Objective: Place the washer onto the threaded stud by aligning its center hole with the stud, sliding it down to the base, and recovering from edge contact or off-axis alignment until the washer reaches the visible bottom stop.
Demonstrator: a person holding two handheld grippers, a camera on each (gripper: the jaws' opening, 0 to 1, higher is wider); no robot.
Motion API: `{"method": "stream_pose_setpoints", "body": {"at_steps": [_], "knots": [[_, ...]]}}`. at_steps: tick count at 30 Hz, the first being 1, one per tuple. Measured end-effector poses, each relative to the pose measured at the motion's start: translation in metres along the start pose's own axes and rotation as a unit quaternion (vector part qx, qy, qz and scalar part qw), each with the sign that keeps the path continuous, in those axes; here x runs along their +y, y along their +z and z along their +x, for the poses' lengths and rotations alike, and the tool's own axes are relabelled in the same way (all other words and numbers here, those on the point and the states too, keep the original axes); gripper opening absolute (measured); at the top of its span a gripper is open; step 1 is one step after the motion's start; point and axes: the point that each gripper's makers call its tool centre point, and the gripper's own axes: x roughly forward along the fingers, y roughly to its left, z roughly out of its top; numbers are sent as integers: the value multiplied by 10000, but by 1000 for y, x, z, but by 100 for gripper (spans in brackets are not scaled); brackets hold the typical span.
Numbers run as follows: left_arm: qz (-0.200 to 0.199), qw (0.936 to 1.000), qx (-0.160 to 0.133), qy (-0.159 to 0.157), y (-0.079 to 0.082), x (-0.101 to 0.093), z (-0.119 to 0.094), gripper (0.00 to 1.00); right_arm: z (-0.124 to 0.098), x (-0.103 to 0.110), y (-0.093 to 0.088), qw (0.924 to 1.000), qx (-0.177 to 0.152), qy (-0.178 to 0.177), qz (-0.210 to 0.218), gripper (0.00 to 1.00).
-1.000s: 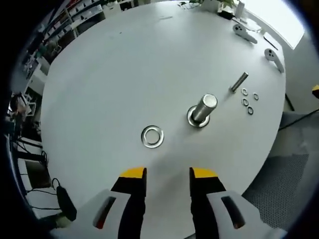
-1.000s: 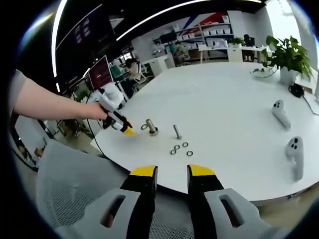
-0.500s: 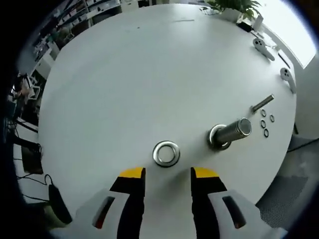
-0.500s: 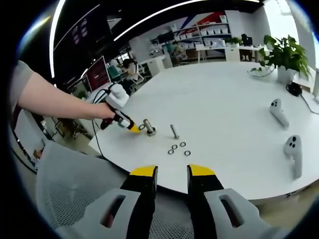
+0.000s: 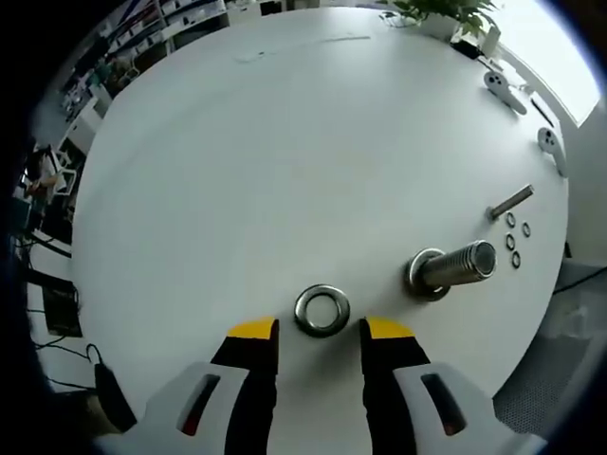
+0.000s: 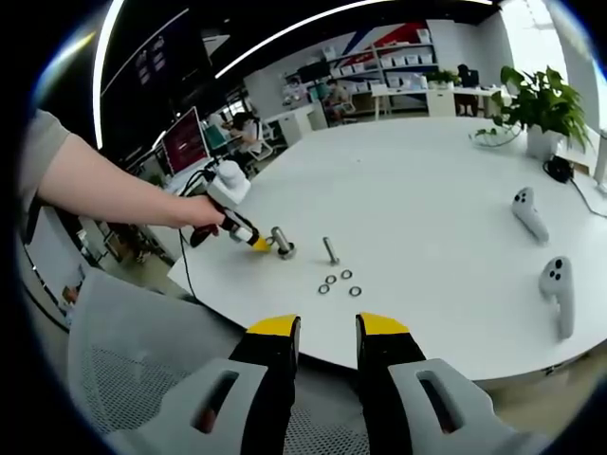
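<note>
A steel washer (image 5: pixel 321 310) lies flat on the white round table (image 5: pixel 285 152), just ahead of my left gripper (image 5: pixel 320 331), which is open with the washer close to its yellow tips. The threaded stud (image 5: pixel 453 266) stands on its flange to the washer's right. In the right gripper view the stud (image 6: pixel 281 242) is small and far off, with the left gripper (image 6: pixel 258 245) held by a person's hand right beside it. My right gripper (image 6: pixel 327 327) is open and holds nothing, off the table's near edge.
A loose bolt (image 5: pixel 509 201) and several small rings (image 5: pixel 515 244) lie beyond the stud. Two white controllers (image 6: pixel 547 261) rest on the table's right side. A potted plant (image 6: pixel 543 112) stands at the far edge. A grey mesh chair (image 6: pixel 142 360) sits below the table edge.
The left gripper has moved closer to the washer, which now sits just ahead of its tips. The right gripper has hardly moved.
</note>
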Motion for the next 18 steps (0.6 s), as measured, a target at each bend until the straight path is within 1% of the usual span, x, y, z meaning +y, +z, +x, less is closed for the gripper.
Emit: {"method": "stream_pose_setpoints", "body": {"at_steps": [5, 7, 11, 13, 15, 18], "knots": [[46, 10000, 5, -16, 4, 1, 3, 31, 0, -1, 1, 10000, -26, -12, 15, 26], [26, 10000, -36, -15, 5, 1, 4, 29, 0, -1, 1, 10000, -26, -15, 18, 26], [121, 9999, -76, -46, 10, -2, 5, 21, 0, -2, 1, 10000, -29, -25, 28, 26], [161, 9998, -62, -51, 11, -2, 5, 21, 0, -2, 1, 10000, -36, -32, 35, 26], [37, 9999, -50, -87, 12, 0, 4, 21, 0, -2, 1, 10000, -45, -40, 35, 26], [115, 9999, 31, -125, 10, 0, 5, 20, 0, -3, 1, 10000, -47, -45, 40, 26]]}}
